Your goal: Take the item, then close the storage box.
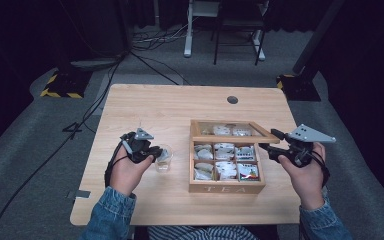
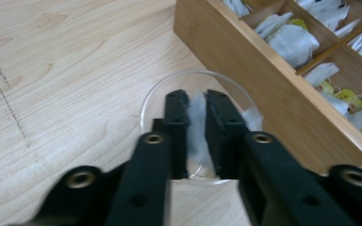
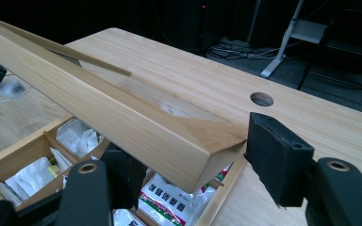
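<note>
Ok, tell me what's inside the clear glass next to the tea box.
A white tea bag sits inside the glass, between the left tool's jaws. Those jaws cover the glass's bottom, so anything beneath the bag can't be seen.

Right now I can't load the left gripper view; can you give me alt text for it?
The left tool points down into a clear glass cup on the wooden table, its two black jaws a little apart with a white tea bag between them. To the right stands a wooden tea box, its compartments holding more tea bags.
</note>
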The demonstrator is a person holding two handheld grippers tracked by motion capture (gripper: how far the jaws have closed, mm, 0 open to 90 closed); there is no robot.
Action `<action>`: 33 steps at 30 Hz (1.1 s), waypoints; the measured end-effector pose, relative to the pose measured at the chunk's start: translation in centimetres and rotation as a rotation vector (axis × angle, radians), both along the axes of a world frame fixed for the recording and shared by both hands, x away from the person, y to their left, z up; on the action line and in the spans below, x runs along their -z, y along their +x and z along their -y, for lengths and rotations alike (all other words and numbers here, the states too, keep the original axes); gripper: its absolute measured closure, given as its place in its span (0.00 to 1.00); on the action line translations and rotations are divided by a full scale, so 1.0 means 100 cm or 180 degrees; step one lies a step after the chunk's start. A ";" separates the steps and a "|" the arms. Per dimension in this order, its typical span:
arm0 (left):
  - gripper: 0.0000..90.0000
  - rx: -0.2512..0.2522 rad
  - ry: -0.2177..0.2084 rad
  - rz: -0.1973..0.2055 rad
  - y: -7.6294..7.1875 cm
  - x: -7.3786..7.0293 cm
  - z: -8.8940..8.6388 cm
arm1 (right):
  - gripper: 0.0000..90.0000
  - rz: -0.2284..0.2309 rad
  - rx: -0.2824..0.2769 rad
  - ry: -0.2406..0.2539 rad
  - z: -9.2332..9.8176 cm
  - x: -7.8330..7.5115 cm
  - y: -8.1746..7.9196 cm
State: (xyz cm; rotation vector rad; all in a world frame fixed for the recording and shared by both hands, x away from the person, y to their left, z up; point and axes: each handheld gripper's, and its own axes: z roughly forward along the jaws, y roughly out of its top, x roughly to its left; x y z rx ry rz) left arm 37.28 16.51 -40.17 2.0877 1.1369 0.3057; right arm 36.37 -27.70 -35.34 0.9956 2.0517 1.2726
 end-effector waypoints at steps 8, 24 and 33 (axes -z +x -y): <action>0.62 -0.0137 -0.0036 0.0167 -0.001 -0.004 -0.005 | 0.45 0.0001 -0.0001 0.0000 0.000 0.000 0.000; 0.40 -0.0550 0.0020 0.0360 0.005 0.002 -0.049 | 0.45 -0.0030 -0.0021 0.0012 0.002 0.001 -0.001; 0.34 -0.0556 0.0094 0.0443 0.013 0.017 -0.066 | 0.46 -0.0038 -0.0029 -0.0003 0.002 0.001 -0.002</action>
